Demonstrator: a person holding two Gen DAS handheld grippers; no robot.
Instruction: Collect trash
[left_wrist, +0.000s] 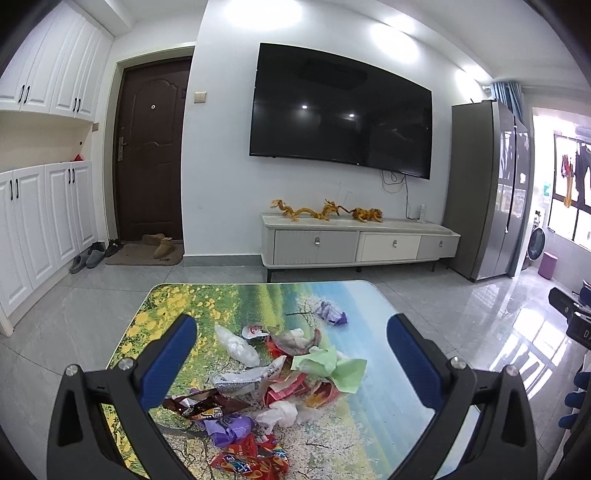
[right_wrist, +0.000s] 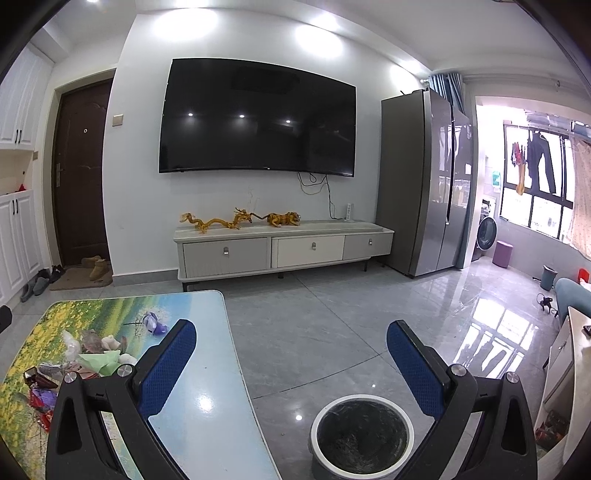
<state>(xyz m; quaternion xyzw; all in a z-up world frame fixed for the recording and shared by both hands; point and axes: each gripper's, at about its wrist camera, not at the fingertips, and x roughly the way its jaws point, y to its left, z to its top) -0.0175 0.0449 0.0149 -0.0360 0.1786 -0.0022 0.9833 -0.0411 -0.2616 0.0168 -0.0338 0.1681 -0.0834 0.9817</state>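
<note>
With the left gripper (left_wrist: 291, 363) spread wide above the wrapper pile (left_wrist: 273, 387) at lower centre, pinch one piece low, while the right gripper (right_wrist: 291, 363) (also spread, empty) hangs over the bin (right_wrist: 362, 435), lower right.

Our left gripper (left_wrist: 291, 363): fingers (left_wrist: 168, 363) spread wide, nothing between them, level and pointing forward. Our right gripper (right_wrist: 291, 363): fingers (right_wrist: 415, 365) equally wide apart, nothing held, same forward pose.
</note>
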